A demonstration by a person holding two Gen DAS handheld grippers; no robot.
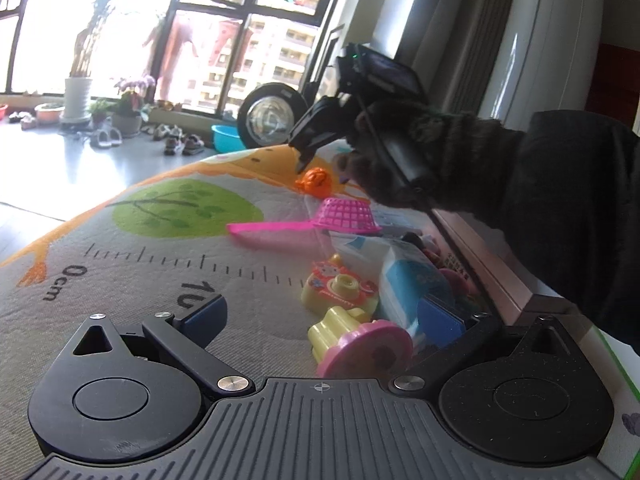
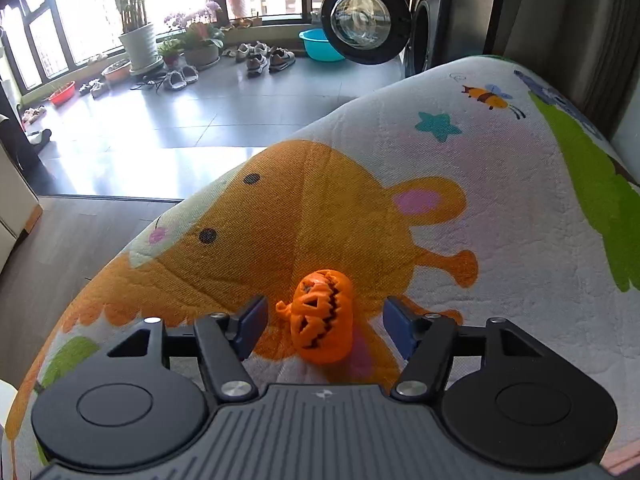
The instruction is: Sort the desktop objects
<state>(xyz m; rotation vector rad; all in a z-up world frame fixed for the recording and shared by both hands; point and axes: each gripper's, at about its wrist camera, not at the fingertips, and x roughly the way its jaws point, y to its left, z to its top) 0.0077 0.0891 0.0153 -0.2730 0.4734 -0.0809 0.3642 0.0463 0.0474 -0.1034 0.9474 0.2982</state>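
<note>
Right tongs (image 2: 324, 324) are spread wide, released, w/ the orange pumpkin toy (image 2: 323, 316) lying between the pads, touching neither. Pumpkin is set on the tabletop (image 2: 500, 208) over the printed orange giraffe head. Left tongs (image 1: 320, 316) are also held wide apart, nothing gripped; a yellow-pink toy (image 1: 360, 344) is seen between them, nearer than the pumpkin, w/ a pink strainer (image 1: 320, 218) in between.

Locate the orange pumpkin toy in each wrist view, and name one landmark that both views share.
Left wrist view: pumpkin sits mid-frame, far across the mat, just below the right gripper.
Right wrist view: pumpkin lies low at centre, between the open fingers, untouched.
Shared landmark: the round washer door beside the blue basin.
</note>
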